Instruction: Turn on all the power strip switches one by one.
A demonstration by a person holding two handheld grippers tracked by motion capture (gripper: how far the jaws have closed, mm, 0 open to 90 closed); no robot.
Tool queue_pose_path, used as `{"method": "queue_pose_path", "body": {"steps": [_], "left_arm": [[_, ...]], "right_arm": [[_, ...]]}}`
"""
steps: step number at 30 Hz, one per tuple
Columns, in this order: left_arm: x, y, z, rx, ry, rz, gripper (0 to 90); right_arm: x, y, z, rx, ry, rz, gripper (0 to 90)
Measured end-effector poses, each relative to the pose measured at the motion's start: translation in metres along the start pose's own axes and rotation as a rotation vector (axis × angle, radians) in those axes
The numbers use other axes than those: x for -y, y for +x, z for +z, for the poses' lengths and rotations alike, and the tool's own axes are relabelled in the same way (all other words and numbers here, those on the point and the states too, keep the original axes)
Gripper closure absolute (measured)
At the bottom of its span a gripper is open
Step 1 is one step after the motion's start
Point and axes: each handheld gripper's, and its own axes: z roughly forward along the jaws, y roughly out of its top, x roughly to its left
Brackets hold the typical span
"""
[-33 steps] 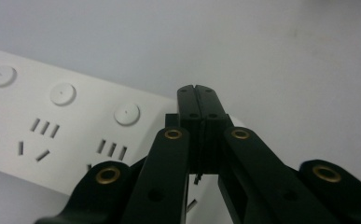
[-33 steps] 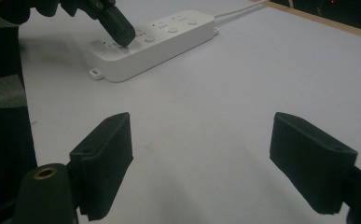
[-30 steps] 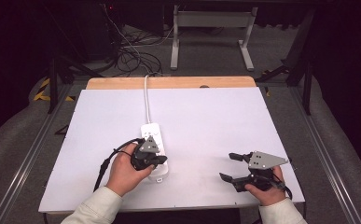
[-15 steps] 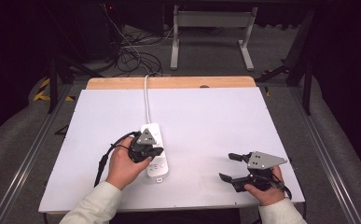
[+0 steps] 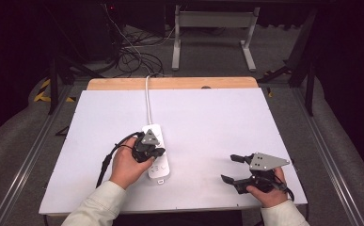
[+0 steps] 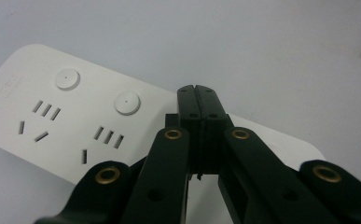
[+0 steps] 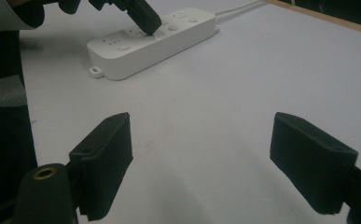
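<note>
Over the power strip (image 5: 157, 157), the left gripper (image 5: 152, 151), clenched empty, has moved farther along toward a switch; the right gripper (image 5: 235, 168) stays released near-right.

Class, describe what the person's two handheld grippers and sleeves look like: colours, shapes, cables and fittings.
Both tools are black. The left gripper and the right gripper each carry a grey three-cornered plate with small holes on top. A black cable loops from the left one. Close up, the linkage arms have brass-coloured rivets, and the right gripper's jaws end in blocky rectangular pads. The person wears pale, cream-coloured long sleeves.
</note>
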Motion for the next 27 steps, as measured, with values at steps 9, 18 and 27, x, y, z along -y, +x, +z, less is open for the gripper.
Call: {"method": "queue_pose_path", "body": {"steps": [9,18,27], "left_arm": [[0.0001,0.0008,0.0007,0.009,-0.002,-0.006,90.0],[0.0022,0.0019,0.0021,0.015,-0.009,-0.005,90.0],[0.0036,0.001,0.0028,0.011,-0.011,-0.016,90.0]], "right_arm": [[0.0,0.0002,-0.0001,-0.001,0.0,-0.001,21.4],[-0.0001,0.0007,0.0001,-0.004,-0.001,-0.001,21.3],[-0.0002,0.0013,0.0001,-0.006,-0.001,-0.003,21.3]]}}
